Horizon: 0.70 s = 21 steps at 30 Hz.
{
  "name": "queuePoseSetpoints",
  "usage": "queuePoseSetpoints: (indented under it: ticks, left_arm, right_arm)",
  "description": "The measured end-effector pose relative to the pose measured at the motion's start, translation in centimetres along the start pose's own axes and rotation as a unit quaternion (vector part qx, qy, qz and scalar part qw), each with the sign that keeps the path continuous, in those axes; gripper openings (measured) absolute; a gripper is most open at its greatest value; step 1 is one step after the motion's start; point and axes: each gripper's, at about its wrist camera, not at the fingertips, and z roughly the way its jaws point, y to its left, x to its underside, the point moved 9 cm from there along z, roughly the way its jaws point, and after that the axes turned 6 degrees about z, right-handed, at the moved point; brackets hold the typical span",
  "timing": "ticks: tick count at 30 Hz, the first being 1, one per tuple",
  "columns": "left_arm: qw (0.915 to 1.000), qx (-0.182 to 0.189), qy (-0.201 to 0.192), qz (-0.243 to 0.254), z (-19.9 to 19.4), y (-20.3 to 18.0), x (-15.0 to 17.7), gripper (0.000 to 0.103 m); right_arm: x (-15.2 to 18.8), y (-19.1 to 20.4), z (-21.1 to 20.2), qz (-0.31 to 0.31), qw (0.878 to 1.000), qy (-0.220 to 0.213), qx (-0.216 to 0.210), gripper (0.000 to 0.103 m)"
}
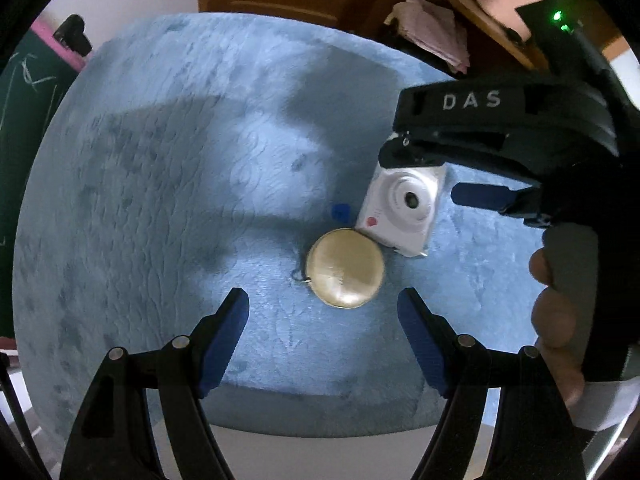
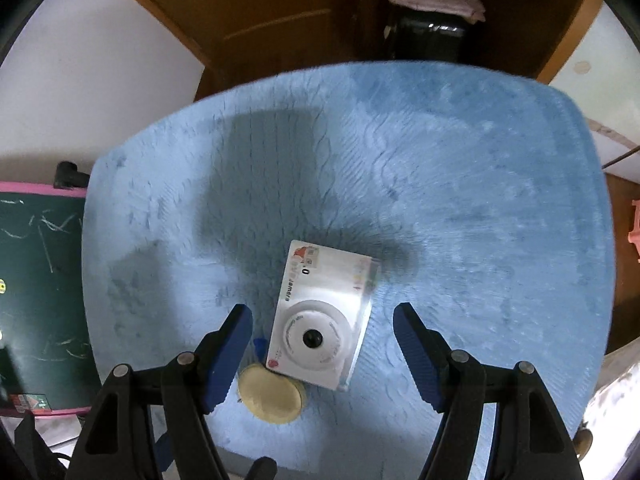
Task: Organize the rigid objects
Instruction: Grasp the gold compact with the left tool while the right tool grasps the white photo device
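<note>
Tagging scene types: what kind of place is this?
Likely a home room, perhaps a child's: a fluffy blue mat, a green chalkboard with a pink frame, a wooden door.

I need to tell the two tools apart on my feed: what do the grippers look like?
Both look alike: black plastic frames with silver pivot pins and blue ribbed finger pads. That goes for the left gripper and the right gripper. Seen from the left wrist, the right gripper's black body carries white letters "DAS", with a green indicator light behind.
</note>
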Motion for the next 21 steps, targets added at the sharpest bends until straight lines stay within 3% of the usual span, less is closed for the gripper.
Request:
queuePoseSetpoints:
  ticks: [6,8,16,21]
  left_arm:
    - [0.9999,0.003,0.008,-0.007,0.3,0.3,0.4,0.079]
    - [0.9999,0.000,0.010,-0.005,0.5,0.3,0.5,0.079]
    - [0.9996,-0.011,0.026,0.004,1.6,-0.2,0.8,0.079]
    - [0.9986,-0.036,0.037,0.014,2.9,-0.8,0.3,0.079]
  right_arm:
    - [0.5,0.0,2.5,-0.002,0.999,0.027,0.024,0.074]
    - [0.7,0.0,3.1,-0.002,0.999,0.033,0.024,0.068]
    - [0.3,-0.6,2.4,0.000,1.000,0.022,0.015,0.063]
    - [-0.1,-2.1,1.6,0.008,1.000,0.008,0.025,0.063]
